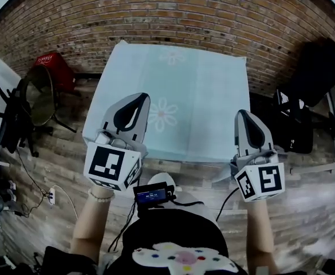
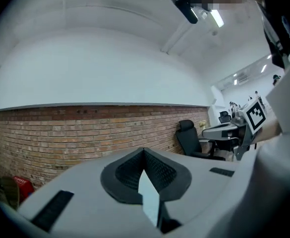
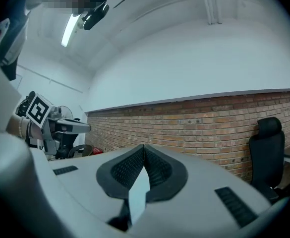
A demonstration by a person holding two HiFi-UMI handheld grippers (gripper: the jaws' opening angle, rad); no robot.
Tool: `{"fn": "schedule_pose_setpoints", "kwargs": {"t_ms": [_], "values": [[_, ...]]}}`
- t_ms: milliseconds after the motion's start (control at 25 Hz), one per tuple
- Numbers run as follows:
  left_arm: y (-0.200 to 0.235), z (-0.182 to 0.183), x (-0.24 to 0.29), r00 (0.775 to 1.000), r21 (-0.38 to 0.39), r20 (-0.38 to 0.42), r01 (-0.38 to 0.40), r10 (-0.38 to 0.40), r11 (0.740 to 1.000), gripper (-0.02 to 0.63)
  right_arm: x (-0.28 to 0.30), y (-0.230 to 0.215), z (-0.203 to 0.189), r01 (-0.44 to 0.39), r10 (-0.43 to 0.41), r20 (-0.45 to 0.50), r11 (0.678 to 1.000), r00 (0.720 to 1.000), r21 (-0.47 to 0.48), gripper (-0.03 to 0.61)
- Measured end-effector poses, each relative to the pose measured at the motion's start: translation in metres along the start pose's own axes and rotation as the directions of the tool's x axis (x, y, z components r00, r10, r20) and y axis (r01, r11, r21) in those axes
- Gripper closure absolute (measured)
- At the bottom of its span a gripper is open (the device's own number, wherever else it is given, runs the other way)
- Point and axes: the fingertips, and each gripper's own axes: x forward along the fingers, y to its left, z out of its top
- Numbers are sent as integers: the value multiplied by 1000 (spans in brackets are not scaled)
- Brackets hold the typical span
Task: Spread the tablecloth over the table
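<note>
In the head view a red seat and a dark chair stand at about ten o'clock on the plank floor. Next comes the left gripper, at about seven o'clock from the pale blue tablecloth. The cloth lies flat and square at twelve o'clock, in front of the brick wall, with a flower print at its middle. In the left gripper view the black ribbed pads meet at the tip, clamped on a thin pale sliver of the tablecloth. The right gripper sits at about five o'clock from the cloth, over its near right corner. In the right gripper view its jaws are likewise pressed together on a pale strip of cloth. A black office chair stands at two o'clock
</note>
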Motion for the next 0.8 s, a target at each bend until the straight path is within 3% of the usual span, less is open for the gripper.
{"fn": "schedule_pose_setpoints", "kwargs": {"t_ms": [160, 320, 560, 800], "values": [[-24, -11, -9, 999, 15, -23, 32, -32, 999, 600, -7, 22, -9, -43, 43, -18, 999, 999, 4, 546], [-28, -20, -14, 997, -49, -19, 75, -76, 996, 600, -4, 34, -15, -43, 45, -27, 998, 999, 51, 546], [-9, -34, -20, 996, -86, -60, 62, -67, 994, 600, 2, 50, -21, -70, 70, -62, 998, 996, 3, 546], [-10, -45, -16, 987, -74, -101, 114, -122, 991, 600, 8, 63, -23, -70, 68, -95, 997, 993, -18, 546]]}}
